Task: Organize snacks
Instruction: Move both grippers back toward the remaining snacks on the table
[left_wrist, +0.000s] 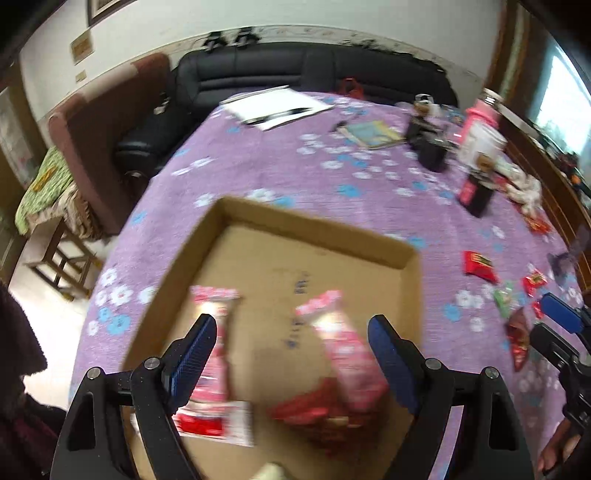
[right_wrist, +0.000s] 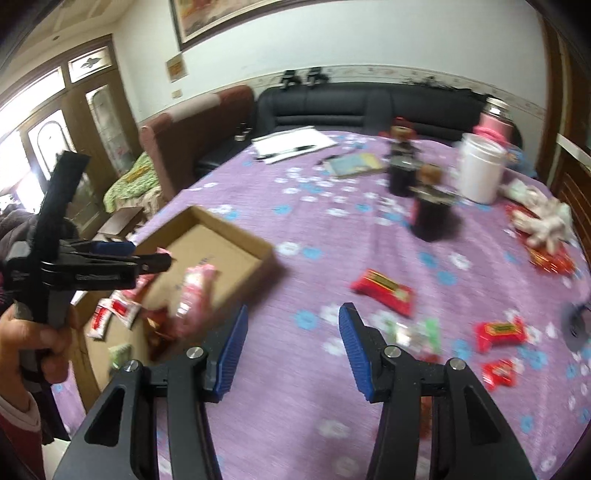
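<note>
Left wrist view: the left hand-held gripper is hanging over the cardboard box on the counter, jaws apart, clasping nothing; pink snack packets are lying inside the box.

Right wrist view: the right hand-held gripper is standing apart and empty beside the box, red snack packets lying scattered beyond it.

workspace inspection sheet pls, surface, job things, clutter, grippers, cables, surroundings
surface: purple flowered tablecloth.
job's things: open cardboard box holds pink and red snack packets; red packets and a green one lie loose on the cloth.
clutter: white jar, dark bottles, papers.
grippers: left gripper open above the box; right gripper open over the cloth; both empty.
cables: nothing seen.
surroundings: black sofa.
</note>
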